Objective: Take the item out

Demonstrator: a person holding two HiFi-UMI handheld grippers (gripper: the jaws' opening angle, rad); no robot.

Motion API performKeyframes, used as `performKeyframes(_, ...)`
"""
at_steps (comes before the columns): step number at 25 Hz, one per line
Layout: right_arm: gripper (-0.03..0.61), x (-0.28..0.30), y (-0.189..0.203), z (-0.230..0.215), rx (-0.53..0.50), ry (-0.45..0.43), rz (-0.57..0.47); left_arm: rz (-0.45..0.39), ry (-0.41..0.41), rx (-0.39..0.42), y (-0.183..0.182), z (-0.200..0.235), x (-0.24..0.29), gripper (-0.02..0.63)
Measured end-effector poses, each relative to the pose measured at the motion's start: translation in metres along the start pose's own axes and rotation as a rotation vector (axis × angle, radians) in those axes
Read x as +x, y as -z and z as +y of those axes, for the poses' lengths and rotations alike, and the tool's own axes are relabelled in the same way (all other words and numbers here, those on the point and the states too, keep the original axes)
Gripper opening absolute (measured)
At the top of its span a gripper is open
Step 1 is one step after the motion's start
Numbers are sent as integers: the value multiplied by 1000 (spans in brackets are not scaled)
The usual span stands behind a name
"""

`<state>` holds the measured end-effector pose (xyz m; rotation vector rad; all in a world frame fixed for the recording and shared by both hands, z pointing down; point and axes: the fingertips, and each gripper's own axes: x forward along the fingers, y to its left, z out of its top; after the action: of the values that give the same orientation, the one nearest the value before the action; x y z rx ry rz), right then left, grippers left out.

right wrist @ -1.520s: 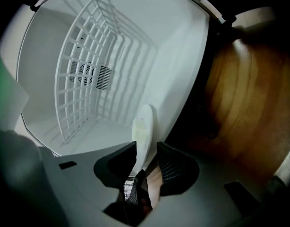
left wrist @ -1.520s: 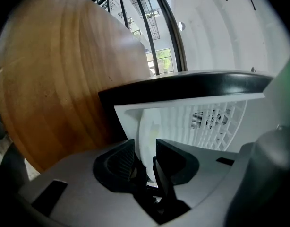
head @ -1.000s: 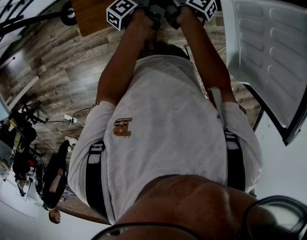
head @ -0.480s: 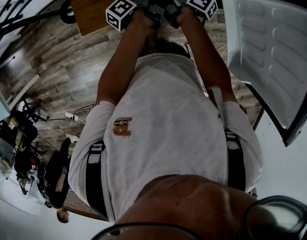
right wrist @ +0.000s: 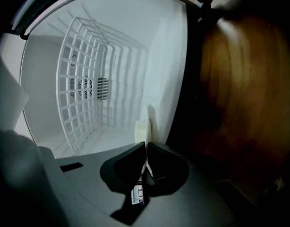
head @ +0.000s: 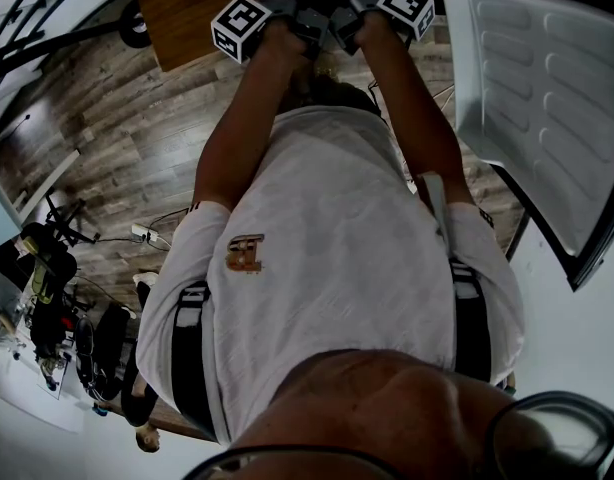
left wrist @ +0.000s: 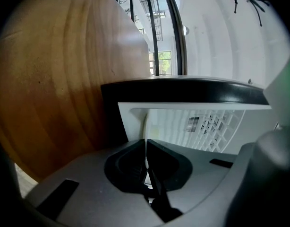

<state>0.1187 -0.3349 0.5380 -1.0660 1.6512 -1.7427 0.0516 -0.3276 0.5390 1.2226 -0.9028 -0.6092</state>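
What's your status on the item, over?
Left gripper and right gripper: jaws closing on the thin white item. Item edge-on inside white compartment. Wire rack stands aside; nothing blocks.

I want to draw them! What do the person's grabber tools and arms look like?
The left gripper and right gripper are grey shells with black jaws, closing on a thin white item. Each carries a white cube with black square markers. The shirt is white, short-sleeved, under black straps.
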Motion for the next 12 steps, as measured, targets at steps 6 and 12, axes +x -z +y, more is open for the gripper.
performKeyframes(6, 44, -1, -1, 4, -1, -14, -12, 6, 23, 4, 0, -3, 1, 25)
performKeyframes(12, 41, 0, -4, 9, -6, -53, -23, 6, 70, 34, -1, -11, 2, 25)
